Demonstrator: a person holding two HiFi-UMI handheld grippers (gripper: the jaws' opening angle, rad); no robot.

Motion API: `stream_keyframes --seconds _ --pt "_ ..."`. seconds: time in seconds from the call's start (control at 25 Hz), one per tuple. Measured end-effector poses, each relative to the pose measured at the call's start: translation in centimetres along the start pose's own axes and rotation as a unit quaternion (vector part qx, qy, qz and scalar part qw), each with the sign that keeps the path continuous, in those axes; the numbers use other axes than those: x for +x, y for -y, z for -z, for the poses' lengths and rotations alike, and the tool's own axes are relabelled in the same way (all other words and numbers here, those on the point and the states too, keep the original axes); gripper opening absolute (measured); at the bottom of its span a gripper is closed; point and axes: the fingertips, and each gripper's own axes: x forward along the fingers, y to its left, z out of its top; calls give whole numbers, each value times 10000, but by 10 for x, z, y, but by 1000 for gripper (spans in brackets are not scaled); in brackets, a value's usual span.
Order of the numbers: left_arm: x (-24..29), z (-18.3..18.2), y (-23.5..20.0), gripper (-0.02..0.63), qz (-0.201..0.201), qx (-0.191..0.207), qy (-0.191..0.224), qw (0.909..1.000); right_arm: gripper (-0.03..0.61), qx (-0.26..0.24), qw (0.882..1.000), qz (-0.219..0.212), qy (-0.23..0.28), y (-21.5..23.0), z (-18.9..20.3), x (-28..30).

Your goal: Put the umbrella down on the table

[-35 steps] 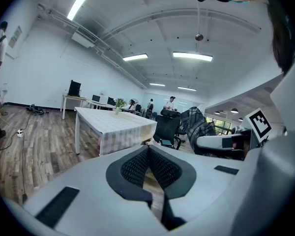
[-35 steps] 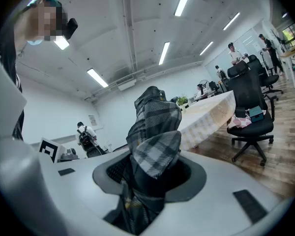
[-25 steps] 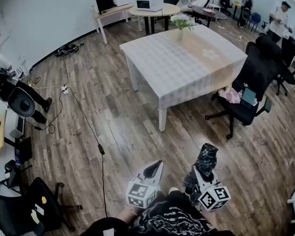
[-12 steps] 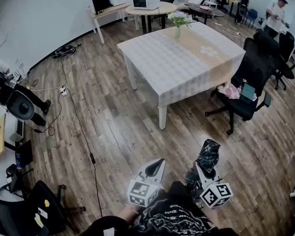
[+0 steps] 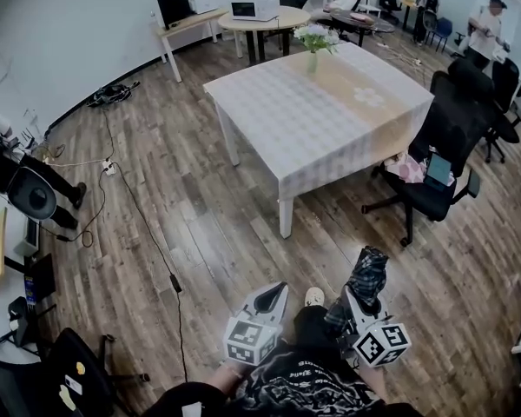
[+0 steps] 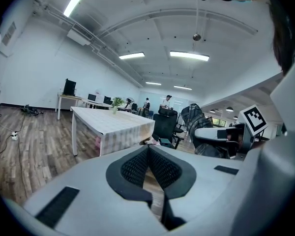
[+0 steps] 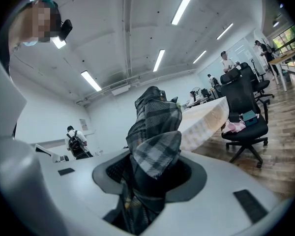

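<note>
A folded plaid umbrella (image 5: 366,272) stands up out of my right gripper (image 5: 358,307), which is shut on its lower part. In the right gripper view the umbrella (image 7: 155,132) fills the space between the pads of the right gripper (image 7: 150,168). My left gripper (image 5: 270,299) is held beside it, its tips together and nothing between them; in the left gripper view the left gripper (image 6: 148,154) shows its pads meeting. The table (image 5: 286,115), under a pale chequered cloth, stands well ahead across the wooden floor and carries a vase of flowers (image 5: 313,43).
A black office chair (image 5: 447,159) with a pink item on its seat stands at the table's right side. A cable (image 5: 156,250) runs across the floor on the left, near a speaker (image 5: 30,194). A shoe (image 5: 313,296) shows between the grippers. People (image 5: 486,29) stand at back right.
The view has advanced slightly toward the table. A shoe has come into sight between the grippers. Both grippers keep their pose, and the umbrella stays gripped.
</note>
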Motion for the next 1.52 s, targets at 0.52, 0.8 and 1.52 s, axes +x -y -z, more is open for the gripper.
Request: stream_keyframes --seconds 0.52,0.8,1.52 --pt "86 -23 -36 18 -520 -150 -60 9985 179 -334 9975 -381 -502 62 -26 92" --pt "145 -42 -33 18 -610 -189 72 9979 179 -534 9951 -602 -575 98 -58 128" --pt "200 -53 -48 18 -766 -433 82 9961 179 -523 9935 -675 -755 133 -71 179"
